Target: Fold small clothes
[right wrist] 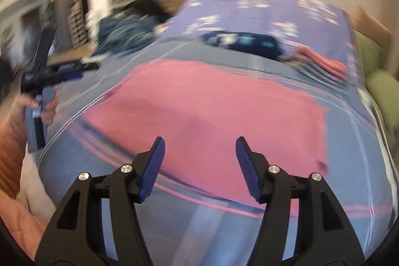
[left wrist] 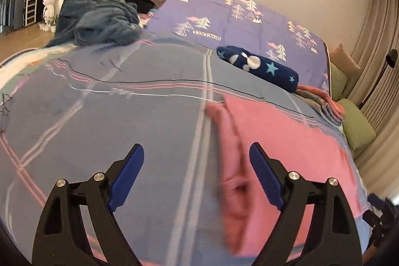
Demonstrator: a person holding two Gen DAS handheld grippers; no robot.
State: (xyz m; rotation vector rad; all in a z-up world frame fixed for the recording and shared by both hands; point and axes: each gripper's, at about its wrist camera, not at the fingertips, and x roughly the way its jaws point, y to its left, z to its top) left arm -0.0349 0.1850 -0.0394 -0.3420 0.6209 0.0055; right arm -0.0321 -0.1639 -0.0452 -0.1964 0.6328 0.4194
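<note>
- Both tongs stood spread wide with nothing between their blue pads: the left tongs [left wrist: 196,161] hung over the bed's blue striped cover [left wrist: 124,116], and the right tongs [right wrist: 200,153] hung over the near part of the pink garment [right wrist: 212,104].
- Seen from the left wrist, the pink garment [left wrist: 286,136] lay on the cover to the right of the tongs, with a bunched, raised fold along its left edge just beside the right-hand pad.
- Seen from the right wrist, which was heavily blurred, the garment lay spread mostly flat across the middle of the bed.
- Also in that view, the left tongs [right wrist: 74,70] appeared at the far left, gripped by the person's hand [right wrist: 47,109], off the garment's left edge.
- Beyond the garment lay a navy rolled blanket with stars [left wrist: 259,65], and just right of it a small stack of folded clothes [left wrist: 321,101].
- A heap of blue and dark fabric [left wrist: 99,19] sat at the bed's far left, with green cushions [left wrist: 356,126] at its right side.
</note>
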